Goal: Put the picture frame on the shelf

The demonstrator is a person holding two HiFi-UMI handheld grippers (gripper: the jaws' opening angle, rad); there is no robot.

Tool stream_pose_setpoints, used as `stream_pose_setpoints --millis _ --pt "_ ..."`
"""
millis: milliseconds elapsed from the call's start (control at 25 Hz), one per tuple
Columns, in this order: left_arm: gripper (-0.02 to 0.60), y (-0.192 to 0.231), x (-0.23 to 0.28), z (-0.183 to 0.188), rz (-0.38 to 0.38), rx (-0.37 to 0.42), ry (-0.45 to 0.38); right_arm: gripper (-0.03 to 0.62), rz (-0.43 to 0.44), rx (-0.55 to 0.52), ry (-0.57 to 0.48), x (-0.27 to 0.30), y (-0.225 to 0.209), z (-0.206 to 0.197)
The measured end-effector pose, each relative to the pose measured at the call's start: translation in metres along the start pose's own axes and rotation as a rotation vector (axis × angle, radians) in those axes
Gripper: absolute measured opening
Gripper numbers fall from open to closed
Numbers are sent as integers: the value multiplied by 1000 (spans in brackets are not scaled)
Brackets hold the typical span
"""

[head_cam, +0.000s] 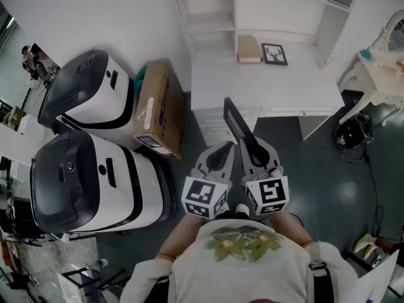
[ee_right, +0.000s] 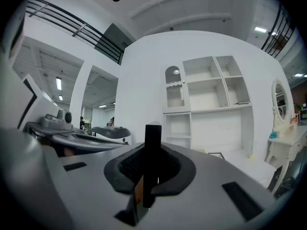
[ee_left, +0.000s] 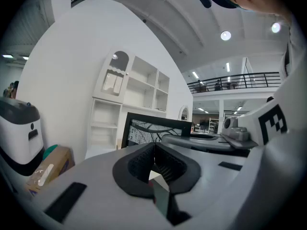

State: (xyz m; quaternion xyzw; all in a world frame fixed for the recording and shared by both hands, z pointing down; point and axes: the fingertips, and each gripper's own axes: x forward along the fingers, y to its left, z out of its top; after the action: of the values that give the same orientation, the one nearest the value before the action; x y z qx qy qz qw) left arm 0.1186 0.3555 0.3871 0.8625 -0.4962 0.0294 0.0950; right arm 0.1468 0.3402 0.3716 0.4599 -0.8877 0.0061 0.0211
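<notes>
A black picture frame [head_cam: 235, 120] stands on edge in my right gripper [head_cam: 252, 145], which is shut on its lower part. In the right gripper view the frame's [ee_right: 153, 138] dark edge rises between the jaws of that gripper [ee_right: 152, 164]. My left gripper [head_cam: 222, 149] hangs close beside it on the left, jaws together with nothing between them [ee_left: 154, 150]. From the left gripper view the frame's [ee_left: 148, 130] patterned face shows just beyond. The white shelf unit [head_cam: 214, 17] with its desk top [head_cam: 252, 81] stands ahead of both grippers, and also shows as open compartments [ee_right: 211, 90].
A small deer picture [head_cam: 274, 53] and a tan book [head_cam: 249, 49] sit at the back of the desk. Two white-and-black machines [head_cam: 88, 93] [head_cam: 82, 182] and a cardboard box [head_cam: 158, 109] stand at the left. A white side table [head_cam: 379, 74] and black headgear [head_cam: 353, 134] are at the right.
</notes>
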Motion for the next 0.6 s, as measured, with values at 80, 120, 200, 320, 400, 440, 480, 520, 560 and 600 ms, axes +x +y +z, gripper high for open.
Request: stream_pose_setpoints --millis 80,120,200,320,400,440,480,520,560,600 --pt "29 6 -2 1 -3 -4 -5 48 -2 -2 4 5 4 -1" --pt "29 10 -3 1 -3 -4 -7 48 -4 -3 6 8 6 -2" --pt "29 19 -7 -1 3 6 -7 48 -12 -3 11 13 11 -4" --pt "29 28 -12 -8 10 36 -2 48 -32 4 19 18 17 -10" --pt "29 31 -14 -12 -8 21 -3 48 -45 9 32 19 21 -15" --pt "29 32 -14 -14 -16 11 -3 48 -50 9 37 19 23 -17" --pt "29 35 -14 -16 -20 3 -1 48 -54 8 40 20 24 -19" --pt "29 37 -14 -18 -22 -5 1 48 -55 6 44 21 26 -21" --pt "29 39 -14 -21 -24 -15 3 48 -55 3 50 22 27 -23" --pt "29 41 -13 -23 -26 -27 5 48 -56 2 58 22 28 -26"
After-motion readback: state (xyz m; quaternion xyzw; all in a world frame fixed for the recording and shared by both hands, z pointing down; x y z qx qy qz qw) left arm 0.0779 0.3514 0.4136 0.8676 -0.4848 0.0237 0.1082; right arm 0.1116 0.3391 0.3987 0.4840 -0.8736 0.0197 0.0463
